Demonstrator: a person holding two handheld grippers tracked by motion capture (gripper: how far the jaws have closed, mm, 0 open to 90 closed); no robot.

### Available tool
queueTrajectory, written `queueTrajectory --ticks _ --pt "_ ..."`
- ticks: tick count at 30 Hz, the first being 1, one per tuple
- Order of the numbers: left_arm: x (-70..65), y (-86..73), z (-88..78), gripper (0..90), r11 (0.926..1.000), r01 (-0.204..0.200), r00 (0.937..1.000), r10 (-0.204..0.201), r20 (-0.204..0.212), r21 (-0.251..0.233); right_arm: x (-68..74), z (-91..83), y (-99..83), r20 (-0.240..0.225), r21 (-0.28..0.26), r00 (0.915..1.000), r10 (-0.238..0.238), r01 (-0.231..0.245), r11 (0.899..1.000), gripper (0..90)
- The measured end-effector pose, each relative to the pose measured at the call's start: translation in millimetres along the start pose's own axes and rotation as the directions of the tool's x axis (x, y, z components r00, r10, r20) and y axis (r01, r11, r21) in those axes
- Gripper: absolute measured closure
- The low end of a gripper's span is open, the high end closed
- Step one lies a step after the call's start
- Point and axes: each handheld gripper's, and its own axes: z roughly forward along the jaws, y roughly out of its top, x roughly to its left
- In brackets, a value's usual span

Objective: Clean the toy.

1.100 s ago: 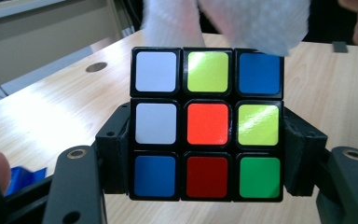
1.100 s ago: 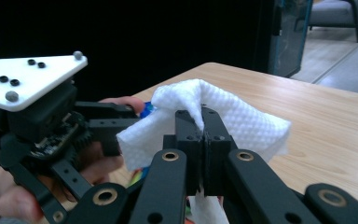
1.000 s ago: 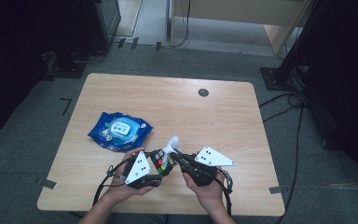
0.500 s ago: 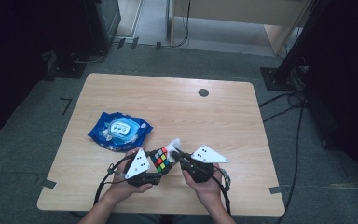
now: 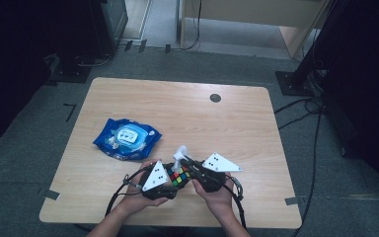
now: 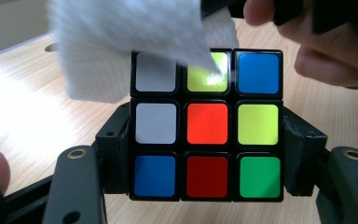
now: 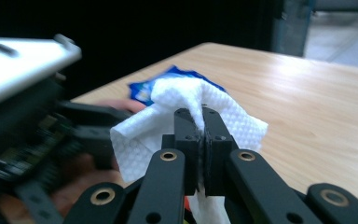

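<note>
Wooden table [image 5: 237, 123]: your left gripper [image 6: 205, 140] clamps the cube [image 6: 206, 123]; your right gripper [image 7: 200, 126], pinching a wipe [image 7: 168, 135], is likely only starting to wipe its top edge.

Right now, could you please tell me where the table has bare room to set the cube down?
The far half of the table, behind the blue wipes pack up to the dark round spot, is bare, as is the right side. The near edge is crowded: left hand-held gripper holding the cube, right hand-held gripper pinching a white wipe.
</note>
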Motion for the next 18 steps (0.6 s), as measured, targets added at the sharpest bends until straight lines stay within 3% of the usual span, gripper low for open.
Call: queueTrajectory --ticks 4,10,18 --pt "-2.5 1.0 -0.2 34.1 0.9998 -0.021 0.9997 0.021 -0.009 0.008 -6.2 -1.8 -6.2 0.004 0.000 0.9993 0.036 -0.036 0.999 88.0" --pt "-4.8 2.3 -4.2 34.0 0.9989 -0.045 0.9988 0.045 -0.017 0.010 -3.2 -3.4 -8.4 0.020 0.011 0.9997 -0.010 0.009 1.000 87.6" --pt "-11.7 15.3 -13.4 34.1 0.9977 -0.060 0.9979 0.059 -0.027 -0.032 2.7 -17.7 -1.6 0.050 0.001 0.9985 -0.019 0.019 1.000 87.2"
